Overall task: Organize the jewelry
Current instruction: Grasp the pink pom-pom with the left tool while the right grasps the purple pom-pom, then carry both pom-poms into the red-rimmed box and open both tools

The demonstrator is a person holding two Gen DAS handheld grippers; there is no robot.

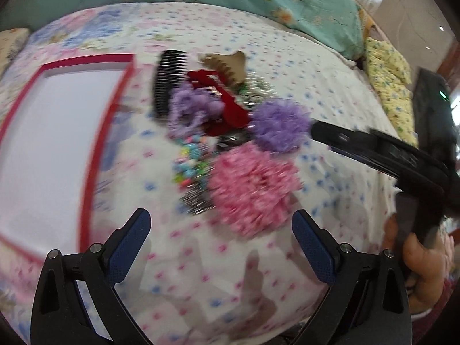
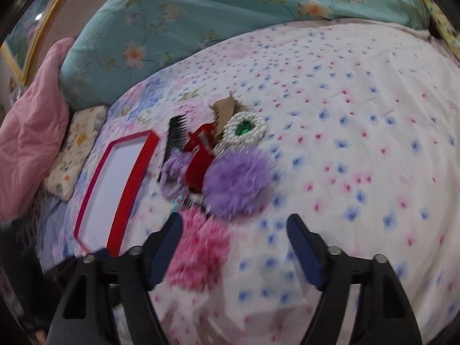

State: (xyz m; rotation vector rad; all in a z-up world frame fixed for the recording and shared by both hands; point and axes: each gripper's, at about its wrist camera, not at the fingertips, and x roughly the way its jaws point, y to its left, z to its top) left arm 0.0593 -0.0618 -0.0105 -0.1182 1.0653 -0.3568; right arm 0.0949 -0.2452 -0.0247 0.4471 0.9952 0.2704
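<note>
A pile of hair accessories lies on the bed: a pink fluffy scrunchie (image 1: pixel 253 189) (image 2: pixel 198 253), a purple fluffy scrunchie (image 1: pixel 280 125) (image 2: pixel 237 181), a second purple scrunchie (image 1: pixel 187 106), a red bow (image 1: pixel 221 97) (image 2: pixel 199 155), a black comb (image 1: pixel 168 77) (image 2: pixel 175 135), a tan claw clip (image 1: pixel 227 64), colourful beads (image 1: pixel 191 164) and a pearl ring piece (image 2: pixel 245 128). A red-rimmed white tray (image 1: pixel 37 132) (image 2: pixel 115 184) lies left of the pile. My left gripper (image 1: pixel 221 224) is open, near the pink scrunchie. My right gripper (image 2: pixel 234 227) (image 1: pixel 316 130) is open beside the pile's right.
The bedsheet (image 2: pixel 359 143) is white with pink and blue flowers. A teal quilt (image 2: pixel 201 14) lies at the back, a pink blanket (image 2: pixel 31 132) at far left, a yellow pillow (image 1: pixel 388 72) at right.
</note>
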